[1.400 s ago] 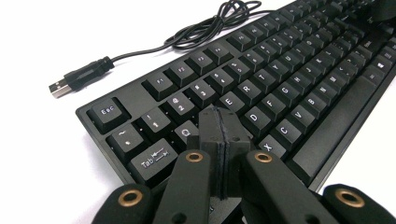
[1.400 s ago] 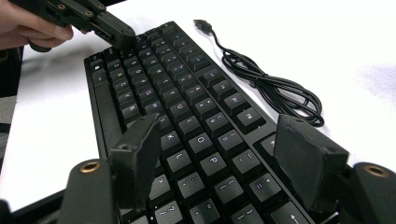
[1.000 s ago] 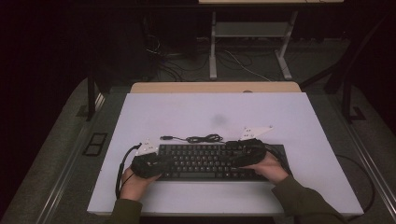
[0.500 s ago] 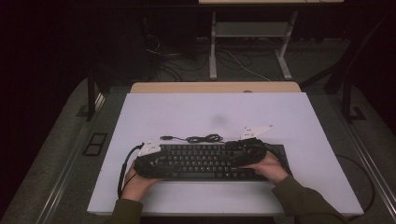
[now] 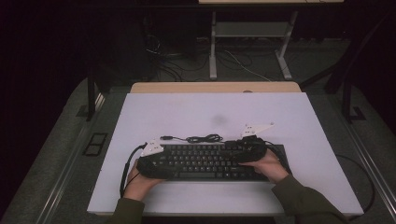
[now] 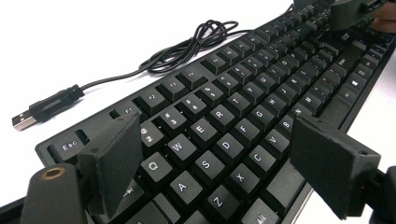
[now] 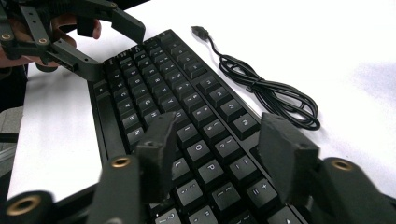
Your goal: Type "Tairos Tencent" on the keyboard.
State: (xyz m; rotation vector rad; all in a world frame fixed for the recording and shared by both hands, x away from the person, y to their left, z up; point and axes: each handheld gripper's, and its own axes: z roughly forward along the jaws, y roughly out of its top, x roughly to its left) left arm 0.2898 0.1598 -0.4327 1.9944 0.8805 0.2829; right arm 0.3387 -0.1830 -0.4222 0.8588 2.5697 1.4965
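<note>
Keyboard unmoved; left tool has just spread open, right tool narrowing, gripping nothing.

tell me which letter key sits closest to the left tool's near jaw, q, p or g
The Q key. In the left gripper view it lies right beside the left tool's left-hand jaw, while G sits farther up the keyboard and P is away toward the far end.

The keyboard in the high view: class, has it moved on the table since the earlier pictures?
No. The keyboard lies at the same spot against the table's near edge, its coiled cable unchanged behind it.
</note>
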